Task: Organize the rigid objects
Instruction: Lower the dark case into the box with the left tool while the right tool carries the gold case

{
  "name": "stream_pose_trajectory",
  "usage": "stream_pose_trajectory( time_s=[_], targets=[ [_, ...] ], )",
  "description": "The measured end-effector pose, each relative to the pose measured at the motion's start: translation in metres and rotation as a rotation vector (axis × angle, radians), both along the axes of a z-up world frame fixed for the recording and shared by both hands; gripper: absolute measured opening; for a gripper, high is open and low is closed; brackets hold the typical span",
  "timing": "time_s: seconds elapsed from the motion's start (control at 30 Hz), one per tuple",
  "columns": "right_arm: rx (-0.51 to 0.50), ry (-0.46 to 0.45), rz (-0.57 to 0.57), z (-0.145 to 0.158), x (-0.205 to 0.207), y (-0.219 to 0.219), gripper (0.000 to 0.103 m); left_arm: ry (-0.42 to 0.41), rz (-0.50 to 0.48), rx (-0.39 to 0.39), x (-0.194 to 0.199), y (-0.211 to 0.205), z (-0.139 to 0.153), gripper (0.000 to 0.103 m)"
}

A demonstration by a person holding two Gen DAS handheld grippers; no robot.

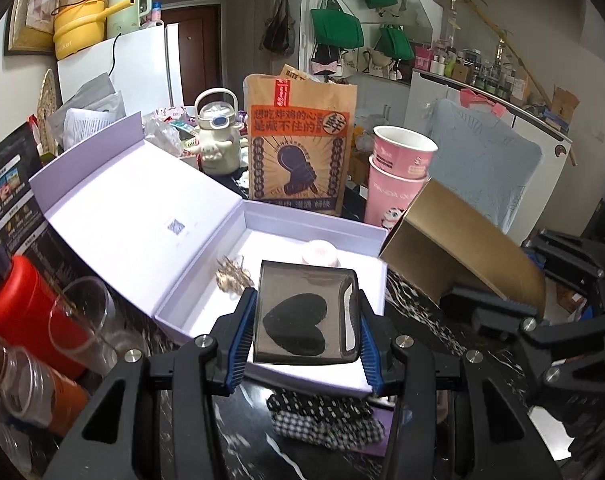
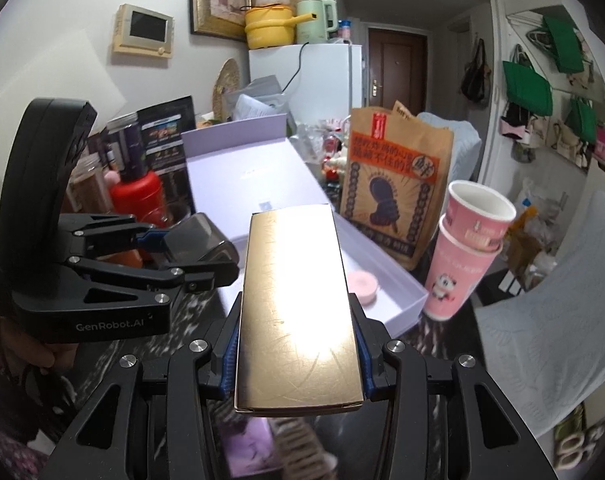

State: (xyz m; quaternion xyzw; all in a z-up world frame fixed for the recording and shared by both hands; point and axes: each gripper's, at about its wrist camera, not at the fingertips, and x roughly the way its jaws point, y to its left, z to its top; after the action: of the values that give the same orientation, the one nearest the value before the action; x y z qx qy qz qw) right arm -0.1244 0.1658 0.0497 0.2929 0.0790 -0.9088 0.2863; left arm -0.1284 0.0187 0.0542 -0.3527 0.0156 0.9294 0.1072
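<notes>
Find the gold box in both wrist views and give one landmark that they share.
Left wrist view: gold box at right, tilted, beside the open white box.
Right wrist view: gold box at centre bottom, clamped in the right gripper.
Shared landmark: stacked pink cups.

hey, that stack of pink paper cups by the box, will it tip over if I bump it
Probably. The pink paper cups stand tall on a narrow base and already lean, so a nudge could topple them. Being paper and apparently empty, they look light and would likely slide or roll.
</notes>
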Motion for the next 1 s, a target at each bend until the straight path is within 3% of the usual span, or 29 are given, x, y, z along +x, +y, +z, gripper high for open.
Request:
stream_pose_trajectory(
  time_s=[0.4, 1.0],
  targets=[
    [0.052, 0.028, -0.001, 0.004, -0.058, -0.005, 0.044, -0.023, 0.038, -0.015, -0.052, -0.014, -0.012, 0.046],
    [0.078, -0.084, -0.011, -0.044, -0.141, -0.022, 0.044, -0.080, 0.067, -0.031, -0.119, -0.035, -0.037, 0.046]
  ],
)
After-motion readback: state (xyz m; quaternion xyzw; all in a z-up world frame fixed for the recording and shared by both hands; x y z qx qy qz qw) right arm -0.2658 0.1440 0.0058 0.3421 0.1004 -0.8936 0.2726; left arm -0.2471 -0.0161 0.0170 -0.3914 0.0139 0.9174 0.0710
